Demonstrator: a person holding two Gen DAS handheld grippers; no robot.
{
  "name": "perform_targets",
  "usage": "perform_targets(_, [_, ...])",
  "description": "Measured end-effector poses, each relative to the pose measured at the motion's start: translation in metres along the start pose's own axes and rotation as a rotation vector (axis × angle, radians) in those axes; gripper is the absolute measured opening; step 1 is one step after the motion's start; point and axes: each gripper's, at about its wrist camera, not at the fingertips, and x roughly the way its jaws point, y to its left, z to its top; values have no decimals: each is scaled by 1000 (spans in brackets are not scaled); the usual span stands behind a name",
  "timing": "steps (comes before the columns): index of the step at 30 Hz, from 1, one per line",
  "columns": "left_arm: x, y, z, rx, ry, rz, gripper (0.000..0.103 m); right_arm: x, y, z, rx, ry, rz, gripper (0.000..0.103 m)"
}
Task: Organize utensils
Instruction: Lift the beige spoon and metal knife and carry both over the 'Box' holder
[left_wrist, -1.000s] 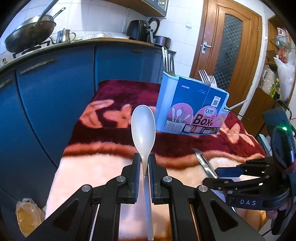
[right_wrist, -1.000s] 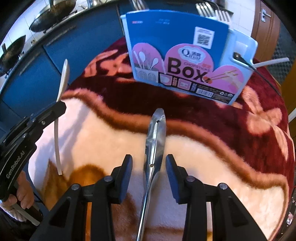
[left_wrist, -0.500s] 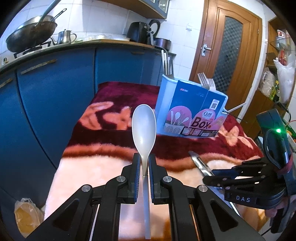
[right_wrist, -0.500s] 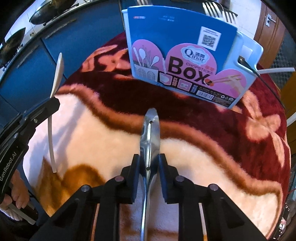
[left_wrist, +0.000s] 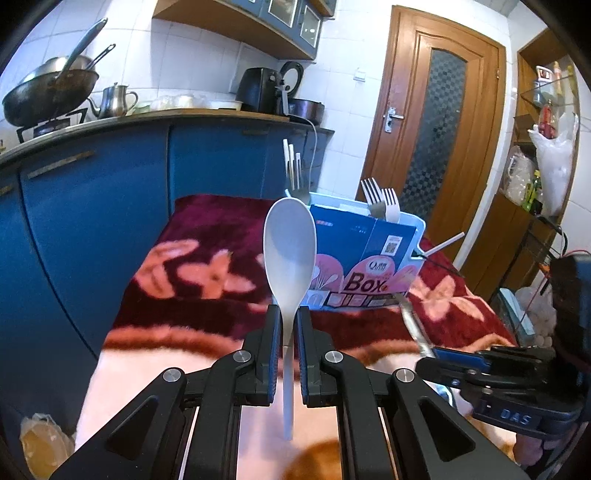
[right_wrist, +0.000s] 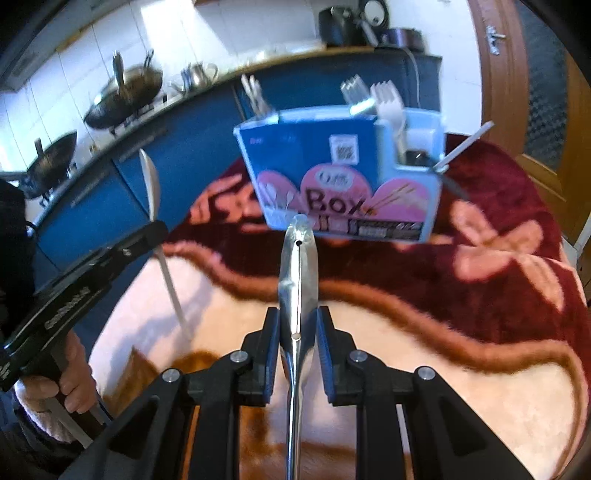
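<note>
— Where is the white plastic spoon (left_wrist: 289, 254)?

— It stands upright, bowl on top, its thin handle pinched between the black fingers of the left gripper (left_wrist: 288, 328), above the pink and maroon plush blanket (left_wrist: 207, 258).

— And the steel tongs (right_wrist: 298, 273)?

— The right gripper (right_wrist: 297, 332) clamps them. The two shiny arms look pressed together, tips pointing toward the blue utensil box (right_wrist: 332, 184); the view is blurred, so a thin gap cannot be ruled out.

— What does the box hold?

— It stands upright on the blanket's maroon part. Forks (left_wrist: 382, 201) rise from one compartment, pale handles (left_wrist: 293, 166) from another, and a thin white stick (left_wrist: 443, 245) leans out the side.

— Behind it?

— Blue kitchen cabinets (left_wrist: 110, 192), a dark wok (left_wrist: 48, 92) on the counter, a wooden door (left_wrist: 436, 122).
</note>
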Motion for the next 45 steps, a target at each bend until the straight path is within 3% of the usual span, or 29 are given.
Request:
perform_targets(15, [6,-17,31,0,-68,9,8,-48,-12,18,9,-280,-6,22])
perform_targets(22, [8,-22,58,2,-151,-25,8,-64,-15,35,12,-400,-14,22])
perform_targets(39, [35,-14,123,-69,-315,-118,8,-60,-33,86,60,-572,-42,22])
perform_targets(45, [50,-10,130,-111,-317,-115,8,-55,-38,100,67,-601,-45,22])
